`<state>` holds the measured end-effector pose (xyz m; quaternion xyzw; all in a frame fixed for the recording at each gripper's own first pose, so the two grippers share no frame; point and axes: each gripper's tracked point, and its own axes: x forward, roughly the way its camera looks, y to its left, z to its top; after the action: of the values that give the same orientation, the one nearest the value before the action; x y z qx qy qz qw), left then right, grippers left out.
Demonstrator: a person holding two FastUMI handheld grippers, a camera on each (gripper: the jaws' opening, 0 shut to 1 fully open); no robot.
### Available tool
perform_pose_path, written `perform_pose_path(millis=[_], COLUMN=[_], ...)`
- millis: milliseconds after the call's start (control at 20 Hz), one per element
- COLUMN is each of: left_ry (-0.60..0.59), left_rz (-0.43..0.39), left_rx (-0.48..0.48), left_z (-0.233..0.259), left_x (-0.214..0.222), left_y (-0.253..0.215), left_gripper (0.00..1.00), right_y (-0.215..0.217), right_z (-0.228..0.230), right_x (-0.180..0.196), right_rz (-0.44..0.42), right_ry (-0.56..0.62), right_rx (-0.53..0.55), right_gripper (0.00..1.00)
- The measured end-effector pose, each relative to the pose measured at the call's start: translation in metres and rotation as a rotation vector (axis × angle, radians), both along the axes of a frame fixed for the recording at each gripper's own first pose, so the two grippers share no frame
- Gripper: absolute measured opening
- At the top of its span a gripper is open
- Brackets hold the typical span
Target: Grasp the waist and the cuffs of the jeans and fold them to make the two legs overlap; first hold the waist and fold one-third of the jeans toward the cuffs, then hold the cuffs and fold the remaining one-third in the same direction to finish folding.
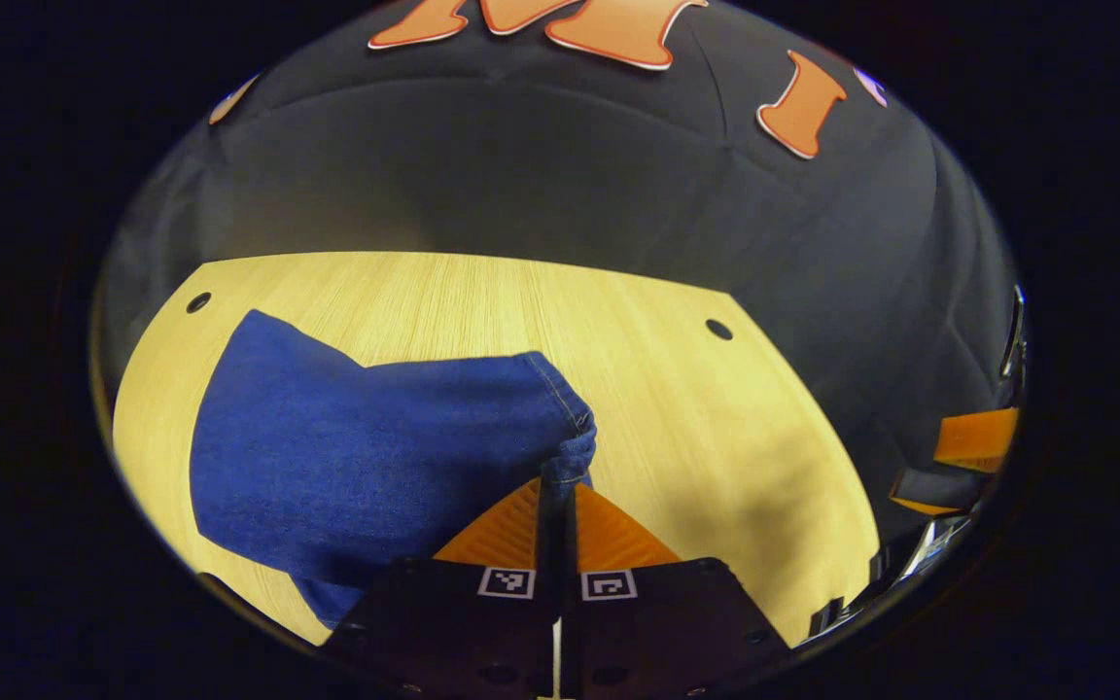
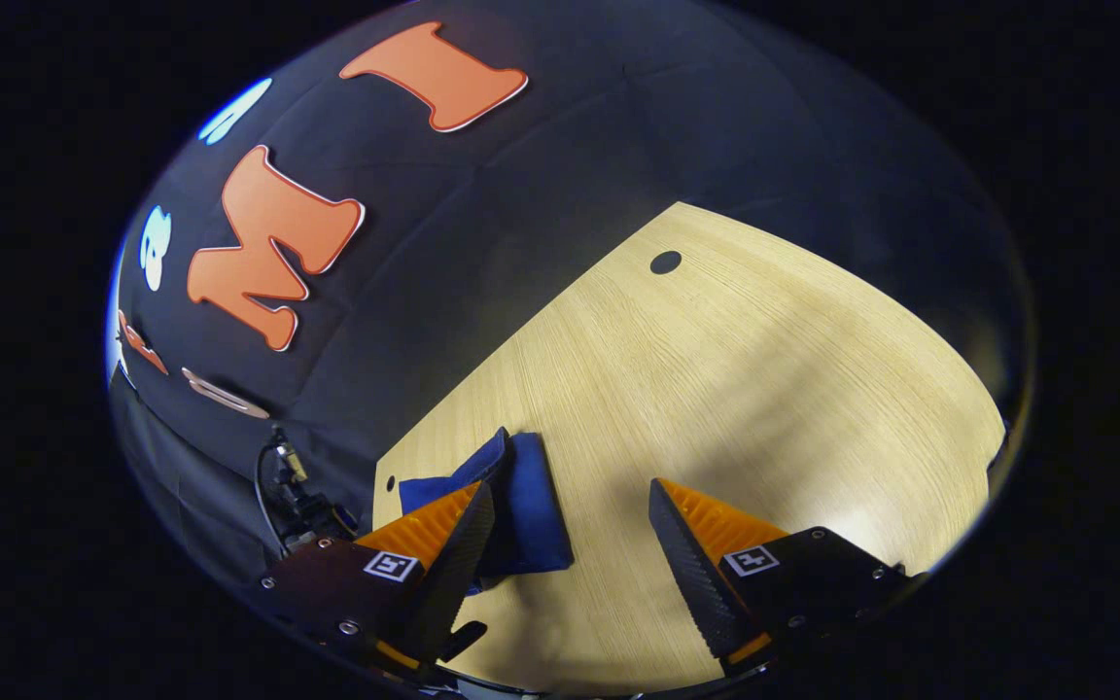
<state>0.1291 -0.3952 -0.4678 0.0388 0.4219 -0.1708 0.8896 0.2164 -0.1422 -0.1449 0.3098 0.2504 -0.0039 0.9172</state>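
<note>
Our left tool (image 1: 556, 486) is pinching a hemmed edge of the jeans (image 1: 366, 457), its fingers pressed together on the denim. The jeans lie as a compact folded bundle on the tabletop (image 1: 677, 408), toward its left edge in the left gripper view. Our right tool (image 2: 570, 530) is spread and grips nothing; it hovers over bare tabletop with the jeans (image 2: 521, 506) just beside one finger. We judge the last fold is in hand or nearly done. Next we would lay the pinched edge flat on the bundle and let go
</note>
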Motion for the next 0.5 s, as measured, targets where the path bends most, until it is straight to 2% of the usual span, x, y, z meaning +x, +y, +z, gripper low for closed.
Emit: perform_pose_path(millis=[100, 200, 300, 400, 500], left_ry=[0.051, 0.104, 0.086, 0.061, 0.017], left_rz=[-0.002, -0.042, -0.081, -0.113, -0.100], left_rx=[-0.015, -0.118, -0.124, -0.171, -0.217], left_z=[-0.013, -0.007, 0.001, 0.034, 0.068], left_x=[-0.013, -0.024, -0.026, -0.036, -0.039], left_y=[-0.002, -0.026, -0.027, -0.019, 0.002], left_gripper=[0.05, 0.51, 0.98, 0.98, 0.98], right_y=[-0.003, -0.004, 0.000, 0.006, 0.019], right_z=[-0.005, -0.007, -0.006, -0.005, -0.007], right_x=[-0.004, -0.006, -0.007, -0.010, -0.011], right_rz=[-0.001, -0.005, -0.008, -0.005, 0.005], right_ry=[0.013, 0.021, 0.020, 0.018, 0.021], right_rx=[-0.028, -0.042, -0.048, -0.057, -0.078], right_gripper=[0.98, 0.98, 0.98, 0.98, 0.98])
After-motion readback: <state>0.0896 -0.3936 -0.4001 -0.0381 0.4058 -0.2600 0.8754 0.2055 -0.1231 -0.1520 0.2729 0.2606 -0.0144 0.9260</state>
